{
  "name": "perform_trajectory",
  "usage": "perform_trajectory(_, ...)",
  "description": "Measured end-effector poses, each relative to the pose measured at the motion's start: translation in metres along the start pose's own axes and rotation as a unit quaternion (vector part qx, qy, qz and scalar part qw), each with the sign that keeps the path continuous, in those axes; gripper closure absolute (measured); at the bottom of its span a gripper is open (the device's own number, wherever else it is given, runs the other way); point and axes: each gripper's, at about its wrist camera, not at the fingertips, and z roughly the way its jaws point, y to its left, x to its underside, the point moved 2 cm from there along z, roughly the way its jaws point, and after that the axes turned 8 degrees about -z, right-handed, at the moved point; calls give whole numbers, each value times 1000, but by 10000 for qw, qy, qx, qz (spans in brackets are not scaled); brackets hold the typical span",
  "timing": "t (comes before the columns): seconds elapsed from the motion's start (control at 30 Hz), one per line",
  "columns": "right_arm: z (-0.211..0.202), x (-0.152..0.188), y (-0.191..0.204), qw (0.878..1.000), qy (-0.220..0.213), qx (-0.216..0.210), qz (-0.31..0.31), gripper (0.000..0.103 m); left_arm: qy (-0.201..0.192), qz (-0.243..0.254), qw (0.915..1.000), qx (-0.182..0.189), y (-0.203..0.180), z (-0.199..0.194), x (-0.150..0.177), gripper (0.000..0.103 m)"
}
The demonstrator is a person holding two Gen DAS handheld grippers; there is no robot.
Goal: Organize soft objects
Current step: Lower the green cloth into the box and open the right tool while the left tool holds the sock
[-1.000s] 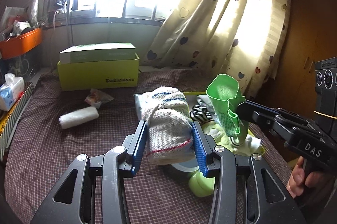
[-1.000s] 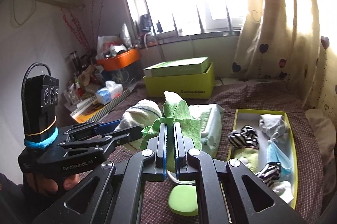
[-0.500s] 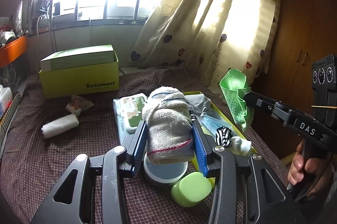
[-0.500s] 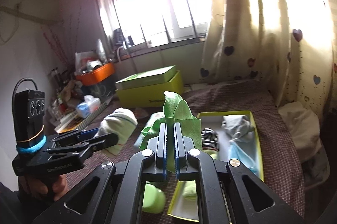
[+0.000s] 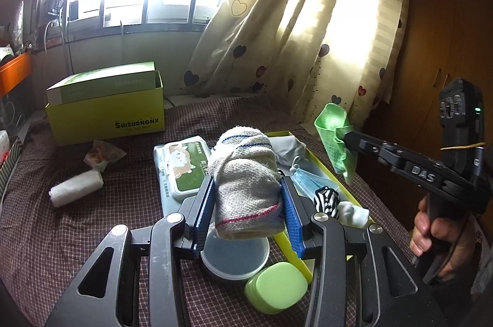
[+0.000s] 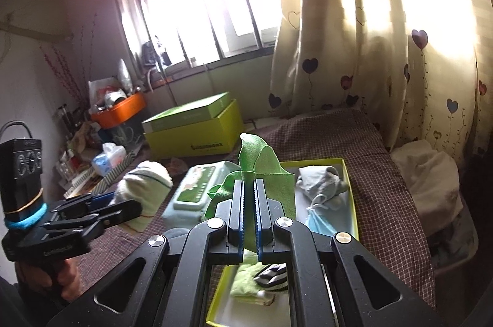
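Observation:
My left gripper (image 5: 248, 188) is shut on a rolled beige towel (image 5: 246, 182) with blue and red stripes, held in the air above the bed; it shows in the right wrist view (image 6: 144, 188) too. My right gripper (image 6: 249, 188) is shut on a green cloth (image 6: 262, 160), held above the yellow tray (image 6: 348, 173); the cloth also shows in the left wrist view (image 5: 334, 139). The tray (image 5: 317, 160) holds a grey cloth (image 6: 320, 182), a blue face mask (image 6: 319, 220), striped socks (image 5: 326, 199) and a white sock (image 5: 352, 211).
On the checked bedspread lie a wet-wipes pack (image 5: 181, 170), a white rolled cloth (image 5: 75, 188), a wrapper (image 5: 101, 156), a round lidded tub (image 5: 234, 256) and a green case (image 5: 275, 287). A yellow-green box (image 5: 107, 108) stands at the back. Curtains (image 5: 308, 19) hang behind.
Both grippers have swung to the right over the bed with their loads still held. The green cloth now hangs over the tray's far side; the towel sits nearer the tray.

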Motion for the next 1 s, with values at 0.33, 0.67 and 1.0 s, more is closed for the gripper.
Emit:
perform_trajectory(0.33, 65, 15, -32, 9965, 774, 312, 11, 98, 115, 54, 9999, -30, -3, 17, -2, 60)
perform_trajectory(0.67, 101, 45, -53, 9879, 1483, 339, 293, 95, 262, 117, 9996, -7, -9, 35, -1, 60)
perform_trajectory(1.0, 67, 32, -48, 9957, 831, 238, 346, 67, 343, 317, 9989, 20, -29, 45, -6, 60)
